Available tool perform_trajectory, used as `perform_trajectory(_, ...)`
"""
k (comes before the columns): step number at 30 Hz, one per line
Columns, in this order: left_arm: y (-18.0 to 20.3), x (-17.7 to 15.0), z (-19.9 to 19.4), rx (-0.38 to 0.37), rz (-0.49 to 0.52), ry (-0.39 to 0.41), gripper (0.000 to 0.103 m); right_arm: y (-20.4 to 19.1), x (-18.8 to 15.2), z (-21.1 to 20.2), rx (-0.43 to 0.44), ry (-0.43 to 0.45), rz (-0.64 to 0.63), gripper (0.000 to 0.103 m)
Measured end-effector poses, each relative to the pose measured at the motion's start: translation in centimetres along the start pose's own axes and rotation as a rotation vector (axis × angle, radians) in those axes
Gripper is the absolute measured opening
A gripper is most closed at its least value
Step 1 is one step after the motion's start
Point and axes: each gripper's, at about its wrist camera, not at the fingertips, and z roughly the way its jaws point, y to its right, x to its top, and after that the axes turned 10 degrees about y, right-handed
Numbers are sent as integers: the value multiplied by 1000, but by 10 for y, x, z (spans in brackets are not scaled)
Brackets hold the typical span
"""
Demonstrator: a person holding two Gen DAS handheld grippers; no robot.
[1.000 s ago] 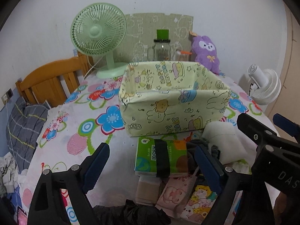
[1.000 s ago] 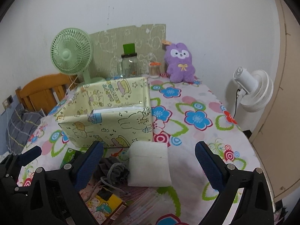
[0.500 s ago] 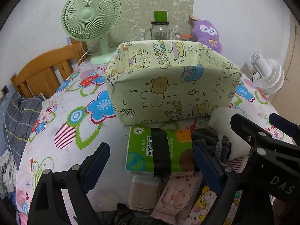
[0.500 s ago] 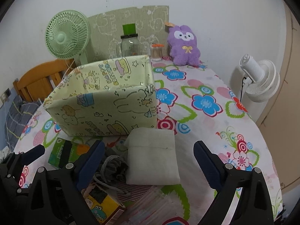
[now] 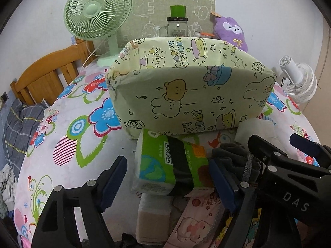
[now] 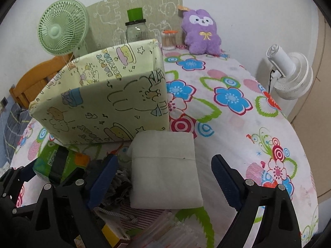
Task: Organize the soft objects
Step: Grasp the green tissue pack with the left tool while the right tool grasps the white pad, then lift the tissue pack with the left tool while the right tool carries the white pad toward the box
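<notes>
Left gripper (image 5: 167,177) jaws apart and just been closing in, tissue pack (image 5: 163,165) between them, pads not on it. Right gripper (image 6: 163,177) jaws also apart and narrowing, white pad (image 6: 165,171) between them, untouched. Grey pouch (image 6: 118,188) lies between pack and pad. Box (image 5: 192,91) just beyond both, far side. Green fan (image 5: 97,12) far left, purple plush (image 6: 201,32) far right

Pretty even indoor light, soft and flat, barely any shadows under the yellow-green box (image 5: 192,95). Heavy fisheye bending everything, black vignette at 10 and 2 o'clock. Gripper arms at 6 o'clock look dark, slightly soft.
</notes>
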Motion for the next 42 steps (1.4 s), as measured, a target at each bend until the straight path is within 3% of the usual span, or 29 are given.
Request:
perform_trajectory(8, 3, -2, 10, -17, -8, -37, 69, 1, -1, 11, 6, -32, 16, 89)
perform_trajectory(11, 3, -1, 11, -24, -11, -36, 63, 2, -2, 14, 11, -39, 19, 83)
perform_trajectory(13, 5, -2, 9, -23, -6, -34, 59, 2, -2, 16, 15, -50, 25, 70)
perform_trajectory(22, 8, -1, 3, -14, 11, -13, 40, 1, -2, 11, 12, -34, 9, 53)
perform_trajectory(29, 6, 2, -6, -18, 4, 14, 24, 0, 3, 1, 25, -5, 12, 45)
perform_trajectory(42, 6, 12, -28, -12, 2, 70, 19, -3, 15, -25, 24, 64, 10, 43)
